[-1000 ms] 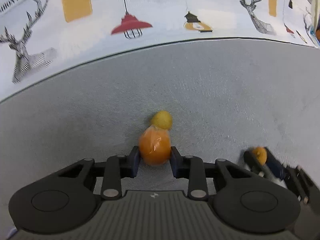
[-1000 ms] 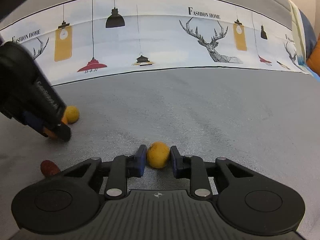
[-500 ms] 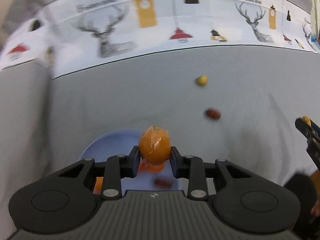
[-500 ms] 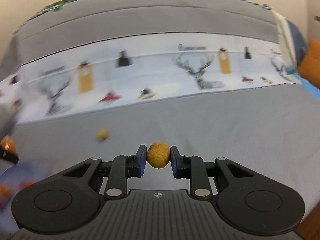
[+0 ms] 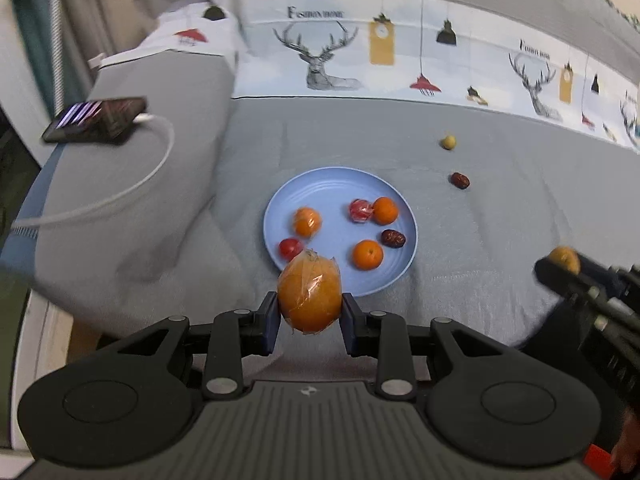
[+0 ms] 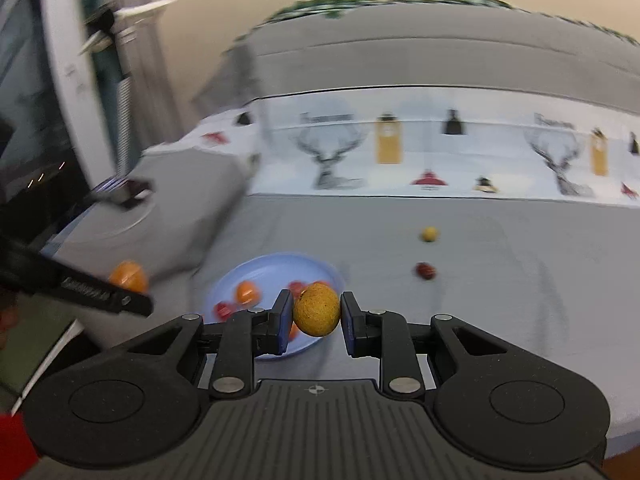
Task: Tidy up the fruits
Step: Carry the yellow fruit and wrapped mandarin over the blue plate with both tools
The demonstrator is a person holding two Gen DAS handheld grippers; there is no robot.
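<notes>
wrapped orange: my left claw is pinching the wrapped orange by its two sides, just above the near rim of the blue plate
how it handles: I think the orange is round and a bit heavy, and the shiny wrap looks slippery, so a hold across the fat middle is best
small yellow fruit: my right claw is pinching the small yellow fruit on both sides, in the air near the plate
how that one handles: it looks light and rough, so I think it will not slip much, but a hard squeeze could bruise it
plate: it sits on the grey bed and has small oranges, red fruits and a dark date in it, with bare room in the middle
fruit not yet picked: a little yellow ball and a dark red date lie on the bed, right of the plate and apart from it
left hand pose: it tips down steeply, looking at the plate from above
right hand pose: it tips down less and comes in from the right side of the plate
watch out: a phone with a white cable lies on the grey cushion to the left, well away from the fruit
</notes>
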